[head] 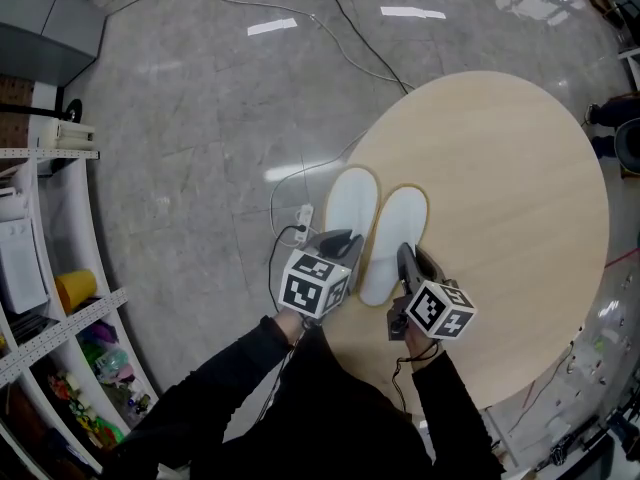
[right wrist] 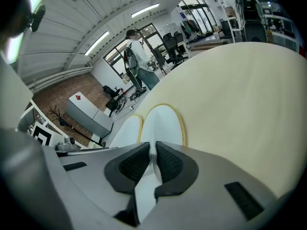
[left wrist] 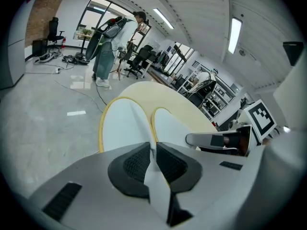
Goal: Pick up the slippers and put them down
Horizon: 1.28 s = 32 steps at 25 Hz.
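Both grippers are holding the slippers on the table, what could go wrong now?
The left white, yellow-rimmed flat slipper lies at the edge of the round pale wooden table; it may slide onto the grey floor once released. The left gripper and right gripper pinch only thin near ends, so it or the right white slipper could slip free.

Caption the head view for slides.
Left tool pinches the left slipper, right tool the right slipper, on a round table.

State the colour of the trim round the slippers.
Yellow trim on white slippers; it shows best in the left gripper view.
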Tool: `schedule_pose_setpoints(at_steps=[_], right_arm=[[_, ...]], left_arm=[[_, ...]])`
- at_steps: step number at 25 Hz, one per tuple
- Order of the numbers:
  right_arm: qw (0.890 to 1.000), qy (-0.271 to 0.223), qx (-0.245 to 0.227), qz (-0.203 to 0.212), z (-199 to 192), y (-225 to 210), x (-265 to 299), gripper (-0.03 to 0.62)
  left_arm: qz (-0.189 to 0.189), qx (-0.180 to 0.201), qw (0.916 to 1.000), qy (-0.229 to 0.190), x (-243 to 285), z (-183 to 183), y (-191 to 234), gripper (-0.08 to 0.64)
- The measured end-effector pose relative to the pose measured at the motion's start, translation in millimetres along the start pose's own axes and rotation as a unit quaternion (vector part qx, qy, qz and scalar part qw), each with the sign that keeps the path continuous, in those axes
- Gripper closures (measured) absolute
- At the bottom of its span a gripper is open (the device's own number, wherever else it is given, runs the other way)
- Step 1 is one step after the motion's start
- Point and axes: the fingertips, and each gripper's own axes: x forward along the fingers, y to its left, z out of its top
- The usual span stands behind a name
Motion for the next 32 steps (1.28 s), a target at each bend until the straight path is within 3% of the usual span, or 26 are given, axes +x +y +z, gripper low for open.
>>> schedule_pose_setpoints(at_steps=[4,6,8,9,11,19,23,28,32], right_arm=[[0.999,0.004,-0.031,-0.007,-0.2,5.3,0.0,0.555],[0.999,0.009,-0.041,-0.009,-1.8,7.1,-0.4,0.466],[0.999,0.01,-0.041,-0.008,-4.0,7.0,-2.5,0.421],[0.999,0.009,-0.04,-0.008,-4.8,7.1,-4.5,0.417],[0.999,0.006,-0.039,-0.006,-5.3,8.5,-10.1,0.414],[1.0,-0.005,-0.021,-0.006,-26.4,6.1,-46.2,0.414],[1.0,-0.009,0.02,-0.013,-42.8,-9.3,-74.6,0.414],[0.999,-0.012,0.031,0.004,-65.4,-10.2,-101.0,0.414],[0.998,-0.029,0.046,0.005,-75.7,-22.9,-126.4,0.416]], left_arm=[[0.02,0.0,0.9997,-0.011,-7.4,2.1,5.6,0.523],[0.03,0.0,0.9995,-0.013,-10.8,0.9,8.7,0.519],[0.035,-0.001,0.9993,-0.011,-12.5,-2.2,10.3,0.444],[0.038,-0.001,0.9992,-0.01,-13.6,-3.7,10.6,0.4],[0.044,0.002,0.999,-0.01,-17.8,-4.5,10.4,0.38],[0.051,-0.003,0.9987,-0.009,-40.5,-19.4,9.0,0.377],[0.046,-0.001,0.9989,-0.006,-50.2,-30.8,-9.6,0.377],[0.038,0.001,0.9988,-0.032,-64.0,-37.8,-41.0,0.377],[0.014,0.018,0.9994,-0.026,-61.9,-41.1,-71.9,0.377]])
